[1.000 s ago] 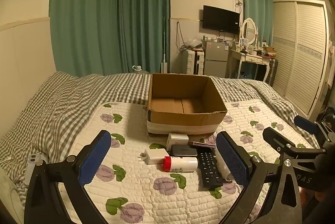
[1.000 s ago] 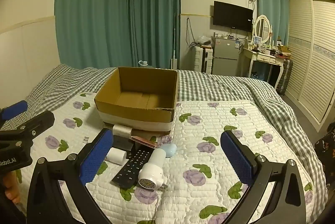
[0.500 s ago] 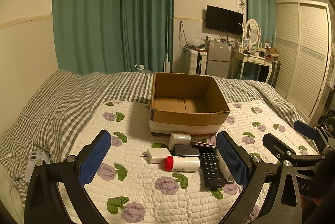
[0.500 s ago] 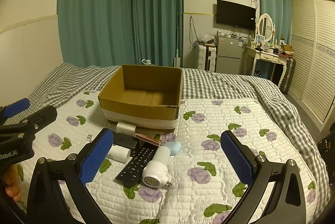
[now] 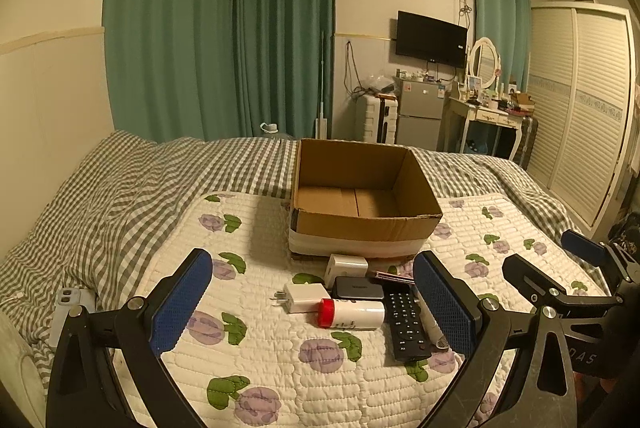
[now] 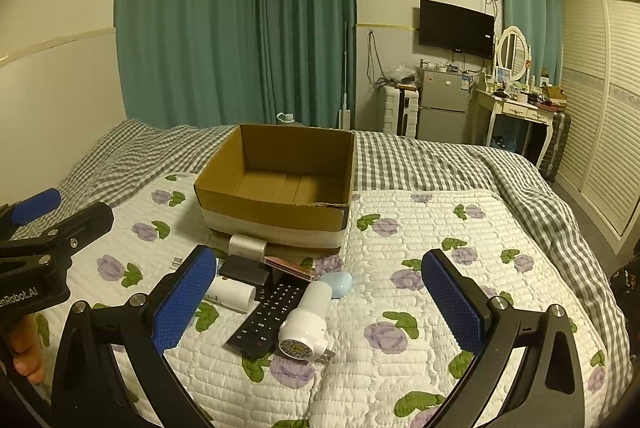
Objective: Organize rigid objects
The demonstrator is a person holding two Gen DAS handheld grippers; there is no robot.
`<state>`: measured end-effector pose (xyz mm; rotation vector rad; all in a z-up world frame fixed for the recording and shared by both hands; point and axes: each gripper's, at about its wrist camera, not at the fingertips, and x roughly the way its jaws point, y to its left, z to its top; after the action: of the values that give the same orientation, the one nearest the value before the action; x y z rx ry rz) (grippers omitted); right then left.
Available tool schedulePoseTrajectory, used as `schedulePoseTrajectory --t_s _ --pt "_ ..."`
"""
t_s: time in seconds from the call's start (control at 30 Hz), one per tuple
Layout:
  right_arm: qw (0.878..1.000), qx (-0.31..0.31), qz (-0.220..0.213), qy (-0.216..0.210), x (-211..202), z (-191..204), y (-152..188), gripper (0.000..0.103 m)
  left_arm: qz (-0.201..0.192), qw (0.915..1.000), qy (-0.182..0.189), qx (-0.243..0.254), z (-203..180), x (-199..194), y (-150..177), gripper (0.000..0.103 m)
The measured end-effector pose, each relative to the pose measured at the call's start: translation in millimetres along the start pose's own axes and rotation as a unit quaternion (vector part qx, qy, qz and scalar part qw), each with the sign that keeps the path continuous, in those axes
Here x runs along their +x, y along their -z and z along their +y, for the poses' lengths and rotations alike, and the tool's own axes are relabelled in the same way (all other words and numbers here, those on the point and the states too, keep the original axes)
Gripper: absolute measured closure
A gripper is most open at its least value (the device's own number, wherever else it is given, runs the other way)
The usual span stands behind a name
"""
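Both the left gripper (image 5: 316,302) and the right gripper (image 6: 320,300) hover with fingers wide over the remote control (image 5: 406,322) before the cardboard box (image 5: 362,228).

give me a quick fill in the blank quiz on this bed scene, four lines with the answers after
1. The cardboard box on the bed holds ____ so far.
2. The white bottle lying on the quilt has a ____ cap.
3. The black remote lies between the white bottle and the white ____.
4. The jaws of the left gripper and right gripper are both ____.

Missing words: nothing; red; hair dryer; open
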<state>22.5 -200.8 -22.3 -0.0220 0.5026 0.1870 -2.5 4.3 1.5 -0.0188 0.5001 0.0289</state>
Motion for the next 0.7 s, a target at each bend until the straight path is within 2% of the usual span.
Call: schedulePoseTrajectory --t_s 0.7 --pt "1.000 0.005 0.010 -0.001 4.2 -0.3 5.7 0.000 0.004 1.0000 -0.003 -0.001 1.1 2.3 2.4 0.000"
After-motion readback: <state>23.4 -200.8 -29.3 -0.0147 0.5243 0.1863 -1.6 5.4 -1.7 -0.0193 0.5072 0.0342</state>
